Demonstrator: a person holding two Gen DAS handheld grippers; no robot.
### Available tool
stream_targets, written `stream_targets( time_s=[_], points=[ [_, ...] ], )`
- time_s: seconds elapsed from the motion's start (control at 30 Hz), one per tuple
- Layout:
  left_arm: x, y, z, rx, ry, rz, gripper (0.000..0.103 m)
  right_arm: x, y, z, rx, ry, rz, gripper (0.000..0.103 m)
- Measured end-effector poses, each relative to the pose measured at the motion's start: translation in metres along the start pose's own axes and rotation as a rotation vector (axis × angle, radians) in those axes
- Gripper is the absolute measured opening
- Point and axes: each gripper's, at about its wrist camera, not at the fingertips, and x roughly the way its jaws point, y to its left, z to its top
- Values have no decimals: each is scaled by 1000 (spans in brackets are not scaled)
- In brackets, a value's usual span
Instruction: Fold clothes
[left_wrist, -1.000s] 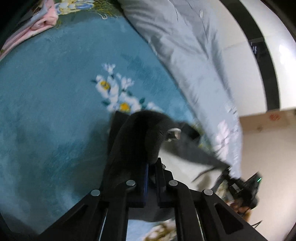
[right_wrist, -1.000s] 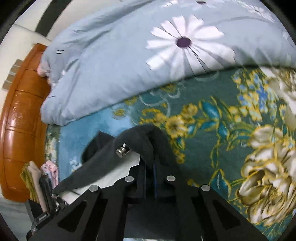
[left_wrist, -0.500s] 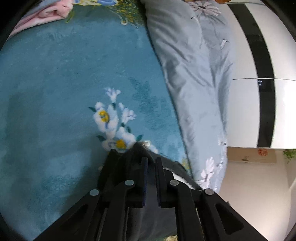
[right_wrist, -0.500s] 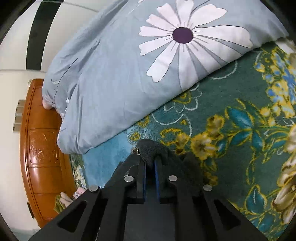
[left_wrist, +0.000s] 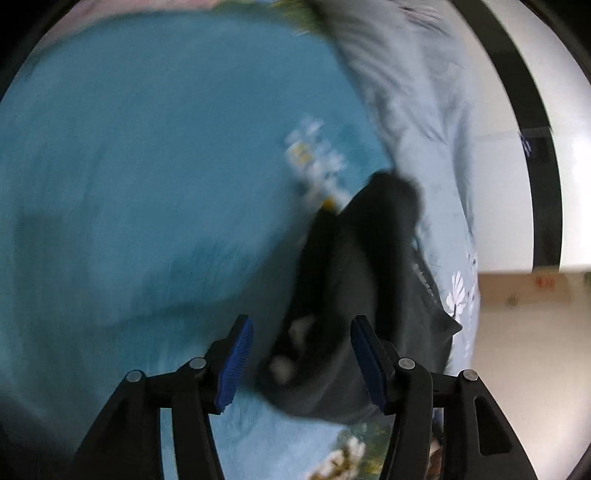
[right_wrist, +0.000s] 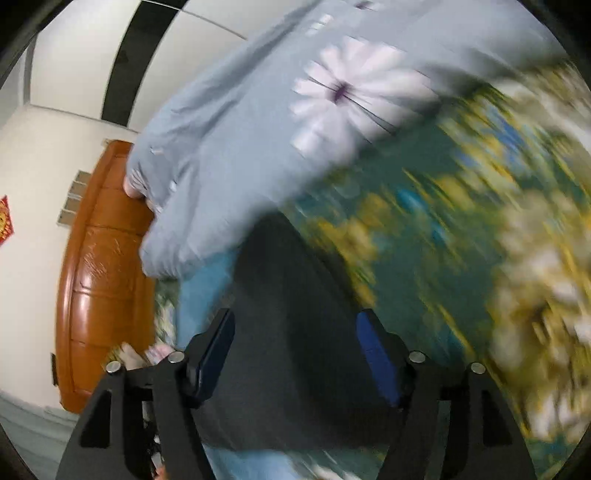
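A dark grey garment (left_wrist: 365, 280) lies on the blue floral bedspread (left_wrist: 147, 166), bunched and folded over itself. My left gripper (left_wrist: 301, 363) is open and empty, its blue pads either side of the garment's near end. In the right wrist view the same garment (right_wrist: 291, 332) lies flat between the fingers of my right gripper (right_wrist: 295, 365), which is open and empty. Both views are blurred by motion.
A grey-blue duvet with white daisies (right_wrist: 280, 122) is heaped along the far side of the bed, also in the left wrist view (left_wrist: 417, 110). A wooden headboard (right_wrist: 103, 277) stands at the left. White wall with a black stripe (left_wrist: 532, 147) is behind.
Both grippers were shut on the dark garment; now both are open and the garment lies on the bed. Both grippers have pulled back from it.
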Motion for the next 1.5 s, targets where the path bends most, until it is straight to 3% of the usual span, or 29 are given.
stream_targets(
  time_s=[0.13,0.2,0.33,0.5,0.57,0.67,0.87,1.07,1.3,1.43,1.5],
  points=[
    [2,30,-40,-177,-21,-126,61,-4,-48,-49,132,36,68,72],
    [6,25,-51,-163,-8,-92,65,2,-55,-59,153,43,85,84],
    [9,1,-60,-67,-34,-22,79,15,-59,-70,158,39,117,90],
    [28,-12,-72,-123,-35,-24,80,24,-53,-67,156,-25,152,93],
    [36,-8,-74,-143,-80,14,80,30,-48,-65,141,-45,144,93],
    [48,7,-80,-185,-108,-6,80,41,-37,-64,112,-51,154,93],
    [52,8,-64,-183,-119,-124,79,59,-17,-65,49,-95,121,95],
    [58,12,-46,-166,-104,-188,79,70,-10,-52,89,-164,124,95],
    [69,20,-24,-232,-79,-274,79,84,11,-54,32,-85,73,94],
    [73,21,-14,-238,-58,-298,79,83,16,-56,50,-72,-3,85],
    [76,22,-9,-230,-33,-292,70,83,21,-56,91,-76,-55,81]
  ],
)
